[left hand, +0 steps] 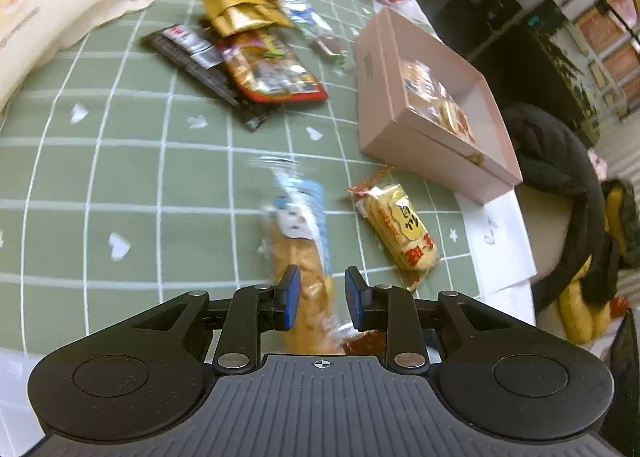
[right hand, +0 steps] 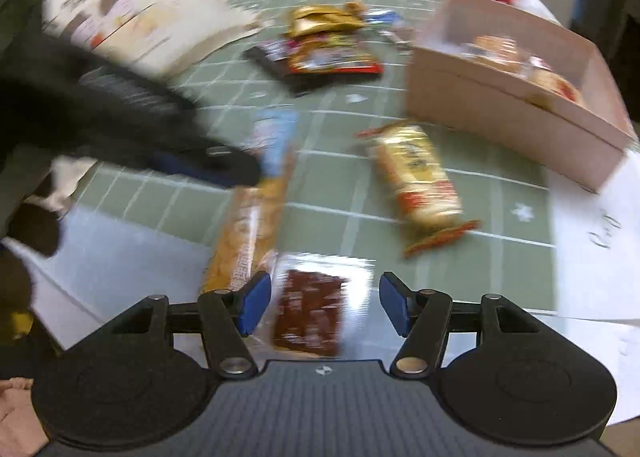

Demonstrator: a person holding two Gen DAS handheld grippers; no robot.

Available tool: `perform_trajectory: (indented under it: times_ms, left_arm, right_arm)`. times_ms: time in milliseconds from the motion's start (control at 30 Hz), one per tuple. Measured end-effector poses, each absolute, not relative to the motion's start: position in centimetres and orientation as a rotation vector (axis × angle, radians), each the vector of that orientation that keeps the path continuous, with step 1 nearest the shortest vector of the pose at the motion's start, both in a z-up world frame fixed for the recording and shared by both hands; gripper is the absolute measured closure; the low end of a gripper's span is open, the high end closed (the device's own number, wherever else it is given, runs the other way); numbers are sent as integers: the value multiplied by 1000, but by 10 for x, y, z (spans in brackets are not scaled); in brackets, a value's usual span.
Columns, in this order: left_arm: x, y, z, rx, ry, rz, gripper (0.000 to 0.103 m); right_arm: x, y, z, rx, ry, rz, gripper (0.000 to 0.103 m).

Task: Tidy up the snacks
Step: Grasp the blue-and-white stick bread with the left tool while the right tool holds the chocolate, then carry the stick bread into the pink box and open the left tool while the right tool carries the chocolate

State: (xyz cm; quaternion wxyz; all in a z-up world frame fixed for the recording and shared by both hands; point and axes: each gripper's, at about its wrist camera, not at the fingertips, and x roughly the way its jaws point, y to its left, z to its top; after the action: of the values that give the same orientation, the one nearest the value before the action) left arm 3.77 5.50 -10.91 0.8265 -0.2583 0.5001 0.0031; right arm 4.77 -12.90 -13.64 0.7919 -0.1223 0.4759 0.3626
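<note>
right up against the right gripper (right hand: 323, 303) there's a flat clear-wrapped packet of dark reddish-brown snack (right hand: 310, 311), lying between its blue pads with daylight on both sides. so that claw is spread wide and holding nothing, packet dead centre in front of it, lying roughly along the way the fingers point.

the left gripper (left hand: 322, 297) is narrower, with its pads either side of a long tan bread-stick snack in a clear wrapper with a blue-and-white end (left hand: 298, 253). the wrapper looks close to the left pad, but it's blurry, so i can't tell if it's actually pinched or just straddled. its long axis runs straight away from the claw, so the fingers would close across the skinny width. the left one is the nearer arm for it by my read; the right view shows that gripper coming in from the left with its tip on the same stick.

a bit further out and to the right is a yellow pack of stacked crackers with red crimped ends (left hand: 394, 227), lying diagonal on the green grid-pattern tablecloth (left hand: 120, 177). it has a label with black characters, not readable for me.

past that, the open pale pink cardboard box (left hand: 394, 133) already has a few wrapped snacks in it, so probably that's the destination.

far side: a loose pile with a black bar wrapper (left hand: 200, 65), a red printed pouch (left hand: 272, 71) and a gold foil bag (left hand: 240, 11). print there is too smeared to read.
</note>
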Motion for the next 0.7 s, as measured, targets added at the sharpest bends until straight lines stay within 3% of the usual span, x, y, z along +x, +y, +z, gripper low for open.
perform_trajectory:
  times_ms: [233,433,600,700]
  left_arm:
    - [54,30,-111,-263,1110,-27,65]
    - [53,26,-114,-214,1120,-49,60]
    - [53,22,-120,-175,1138,-84,60]
    - [47,13,-126,-75,1144,-123,62]
  right_arm:
    - [23,-99,-130,-377,943,872,42]
    - [34,-122,-137,-324,1007,752,42]
    - [37,-139,-140,-308,1000,654,41]
    - [39,-152,-141,-277,1008,625,34]
